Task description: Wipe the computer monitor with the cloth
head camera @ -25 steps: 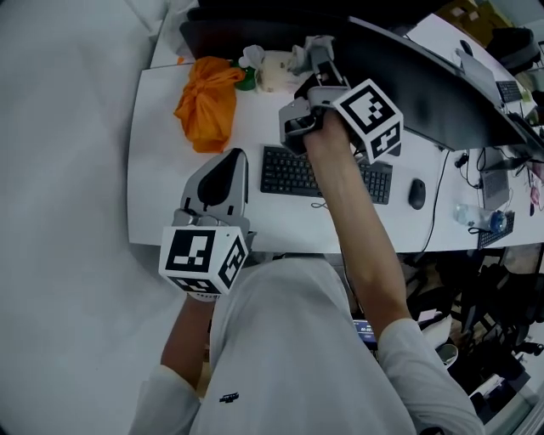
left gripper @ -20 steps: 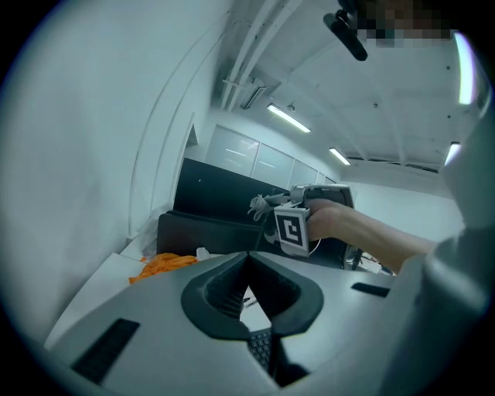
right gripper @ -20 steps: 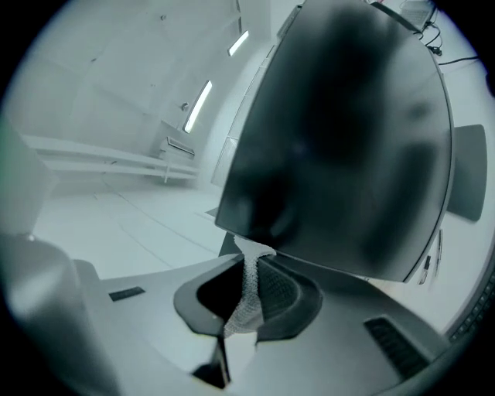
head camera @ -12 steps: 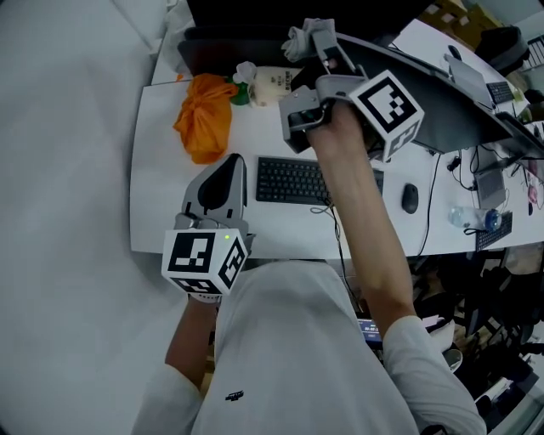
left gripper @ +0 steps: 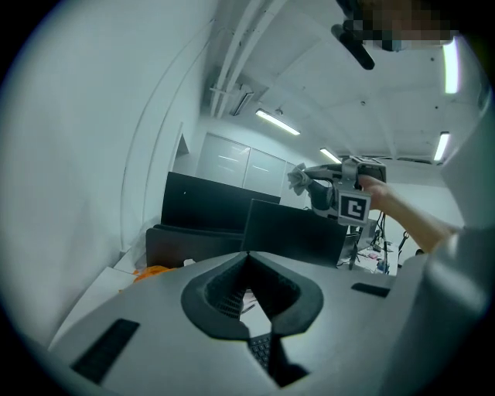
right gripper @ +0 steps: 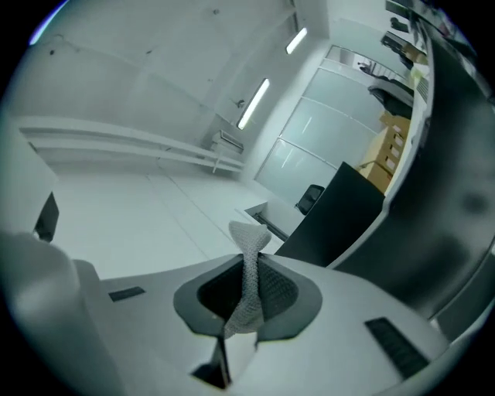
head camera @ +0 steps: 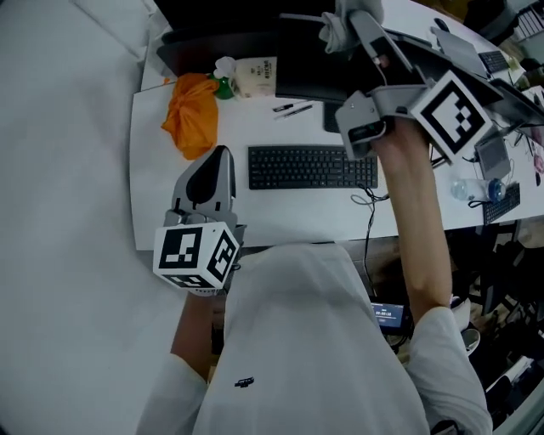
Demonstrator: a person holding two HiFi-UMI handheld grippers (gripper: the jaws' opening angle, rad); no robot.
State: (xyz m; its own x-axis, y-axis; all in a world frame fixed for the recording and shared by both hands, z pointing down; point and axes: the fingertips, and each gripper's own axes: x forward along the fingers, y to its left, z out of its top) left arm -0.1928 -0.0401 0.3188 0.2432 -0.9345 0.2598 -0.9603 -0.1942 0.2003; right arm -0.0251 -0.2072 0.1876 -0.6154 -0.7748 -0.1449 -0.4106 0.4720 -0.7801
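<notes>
The black computer monitor (head camera: 293,64) stands at the back of the white desk (head camera: 153,187). My right gripper (head camera: 355,19) is raised above the monitor's top edge and is shut on a pale grey cloth (head camera: 335,28). In the right gripper view the cloth (right gripper: 249,290) sticks out from between the closed jaws, with the dark monitor (right gripper: 456,193) close at the right. My left gripper (head camera: 218,155) hovers low over the desk's front left, shut and empty. From the left gripper view the monitor (left gripper: 294,232) faces me, with the right gripper (left gripper: 349,203) and cloth (left gripper: 300,178) above it.
A black keyboard (head camera: 311,167) lies mid-desk with a cable trailing off the front edge. An orange bundle (head camera: 189,115), a small carton (head camera: 253,75) and two pens (head camera: 292,108) sit toward the back left. More monitors and clutter (head camera: 497,200) crowd the right side.
My right gripper has risen and swung to the right with the cloth, from the monitor's front to above its top edge. The left gripper has stayed nearly still.
</notes>
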